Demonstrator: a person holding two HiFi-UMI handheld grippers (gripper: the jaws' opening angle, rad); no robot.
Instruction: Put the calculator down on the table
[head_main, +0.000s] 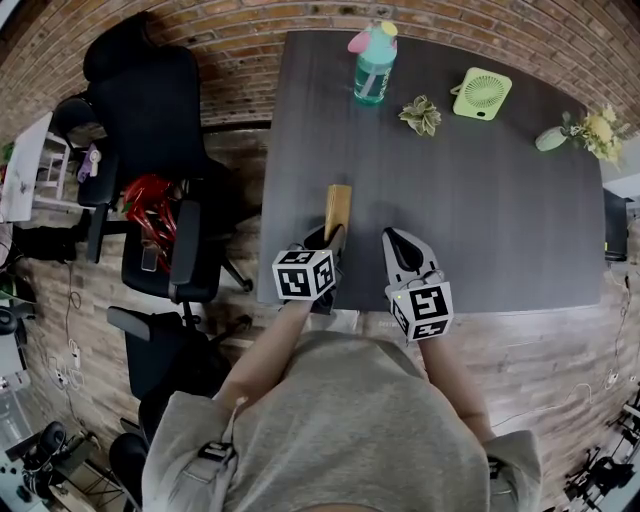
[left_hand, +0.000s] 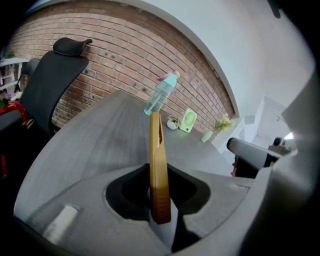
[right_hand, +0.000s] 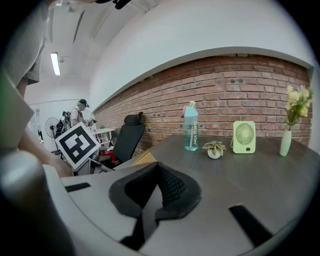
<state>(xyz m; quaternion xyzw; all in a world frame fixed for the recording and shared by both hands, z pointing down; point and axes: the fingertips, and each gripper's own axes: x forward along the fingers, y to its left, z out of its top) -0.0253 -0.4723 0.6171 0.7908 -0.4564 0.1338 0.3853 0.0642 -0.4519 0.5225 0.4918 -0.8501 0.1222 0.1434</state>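
Clamping the tan calculator (head_main: 338, 205) edge-up, the left gripper (head_main: 335, 236) holds it over the dark tabletop (head_main: 480, 200) near its front edge, while the right gripper (head_main: 393, 240) just beside has its jaws together, empty.

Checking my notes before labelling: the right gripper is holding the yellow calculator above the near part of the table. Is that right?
No: the left gripper is holding the yellow calculator above the near part of the table. The left gripper view shows it clamped on edge between the fingers; the right gripper is shut on nothing.
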